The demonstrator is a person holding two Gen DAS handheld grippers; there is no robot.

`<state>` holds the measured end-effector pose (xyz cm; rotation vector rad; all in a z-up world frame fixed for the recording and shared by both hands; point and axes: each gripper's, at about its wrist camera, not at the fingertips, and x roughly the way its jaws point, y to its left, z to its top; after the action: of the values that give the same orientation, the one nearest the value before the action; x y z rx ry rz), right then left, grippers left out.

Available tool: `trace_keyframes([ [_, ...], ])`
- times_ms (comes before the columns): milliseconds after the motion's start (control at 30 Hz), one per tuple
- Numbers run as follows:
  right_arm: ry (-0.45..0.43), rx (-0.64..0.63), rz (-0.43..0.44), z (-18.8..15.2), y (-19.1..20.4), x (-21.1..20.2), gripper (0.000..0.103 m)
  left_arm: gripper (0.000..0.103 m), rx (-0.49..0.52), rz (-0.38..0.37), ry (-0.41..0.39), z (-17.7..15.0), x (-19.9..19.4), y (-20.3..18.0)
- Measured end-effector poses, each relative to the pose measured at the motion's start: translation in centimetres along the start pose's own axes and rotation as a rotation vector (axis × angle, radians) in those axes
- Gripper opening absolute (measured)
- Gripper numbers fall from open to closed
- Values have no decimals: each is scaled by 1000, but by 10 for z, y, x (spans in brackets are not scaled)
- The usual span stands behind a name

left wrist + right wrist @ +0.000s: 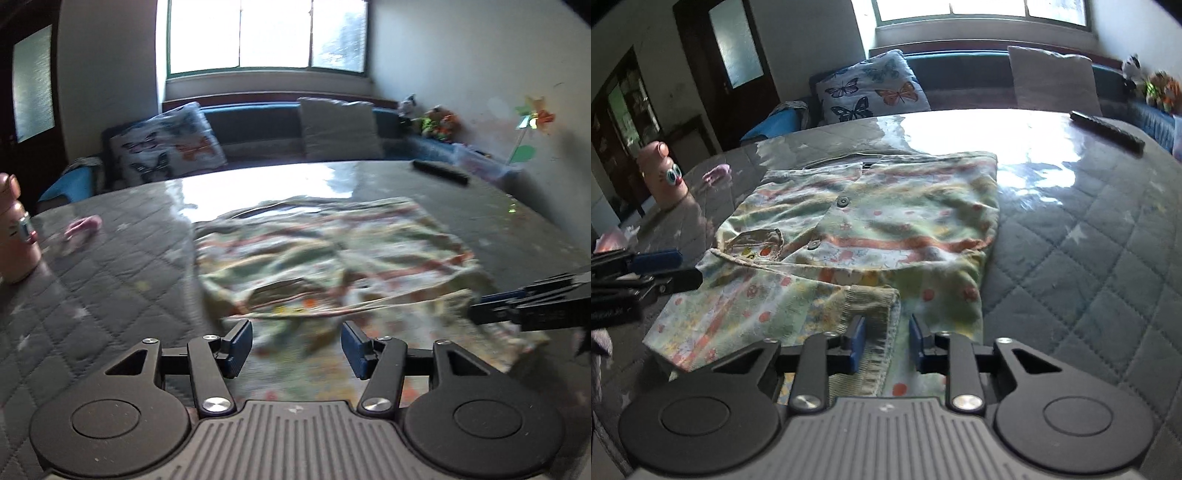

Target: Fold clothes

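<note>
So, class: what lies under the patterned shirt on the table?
The patterned shirt lies flat on a grey quilted table cover, which shows all round it. Whatever sits beneath the folded cloth itself is hidden. Both tools hover open at its near edge.

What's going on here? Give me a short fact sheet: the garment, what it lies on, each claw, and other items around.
garment: patterned buttoned top, partly folded, lying flat
surface: quilted grey table cover
left claw: open, over the garment's near edge, holding nothing
right claw: open, astride a ribbed cuff
other items: pink bottle with cartoon eyes, dark remote, butterfly cushion
</note>
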<state>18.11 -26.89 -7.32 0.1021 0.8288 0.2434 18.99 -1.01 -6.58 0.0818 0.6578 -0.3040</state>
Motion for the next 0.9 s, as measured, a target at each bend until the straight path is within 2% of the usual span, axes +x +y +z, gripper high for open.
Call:
trace_keyframes([
  [167,-10,-54,-33,2,13,3,4,57,-26,58,27,-2,12,14],
  [400,-120,-97,-54,20,24,-21,4,56,-63,131,62,-5,27,32],
  [467,-116,-93,-67,23,22,-16,4,57,-73,141,67,-5,30,35],
  [533,-72,-74,-81,21,17,-3,4,58,-79,152,68,-4,32,39],
  [633,-7,-80,-110,13,13,13,8,58,-76,161,64,-2,32,41],
  [767,-55,-125,-91,16,22,2,15,57,-48,162,42,5,27,38],
  [900,-62,-162,-26,20,32,2,29,57,-6,120,28,9,23,25],
])
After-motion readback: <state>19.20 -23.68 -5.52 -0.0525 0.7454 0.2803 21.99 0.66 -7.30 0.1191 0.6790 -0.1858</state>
